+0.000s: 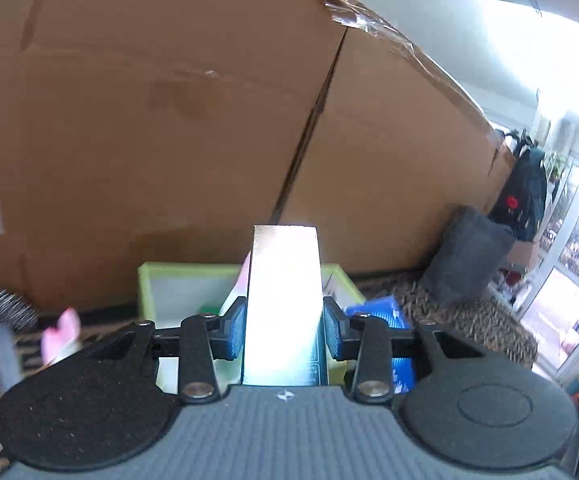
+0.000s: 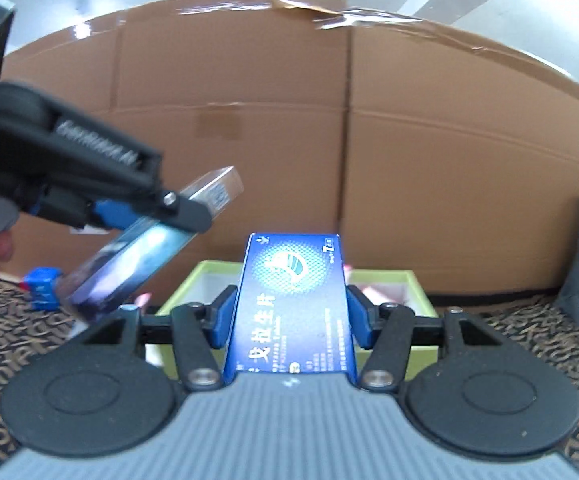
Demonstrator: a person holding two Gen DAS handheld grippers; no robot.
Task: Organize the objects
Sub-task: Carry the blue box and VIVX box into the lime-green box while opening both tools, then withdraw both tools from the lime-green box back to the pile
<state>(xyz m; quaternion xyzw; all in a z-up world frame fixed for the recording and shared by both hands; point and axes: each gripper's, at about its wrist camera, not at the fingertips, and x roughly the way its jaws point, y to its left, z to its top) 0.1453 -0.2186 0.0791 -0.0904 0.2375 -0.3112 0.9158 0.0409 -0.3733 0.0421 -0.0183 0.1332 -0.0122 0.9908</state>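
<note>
Both grippers loaded, both short of the green bin [image 2: 385,276].

Right gripper [image 2: 291,316]: pads clamped on the sides of the blue box [image 2: 291,300], long axis running away along the fingers, far end pointing over the bin's near rim. Bin lies straight ahead and below.

Left gripper [image 1: 284,330]: pads closed on a glossy box [image 1: 285,304], also lengthwise along the fingers, bin ahead and below.

Right looks nearer and squarer to the bin, my guess for first drop.

Right view shows the glossy box tilted, far end up, left of the bin; left view washes it out. Left view shows another blue pack [image 1: 385,312] right of the bin.
</note>
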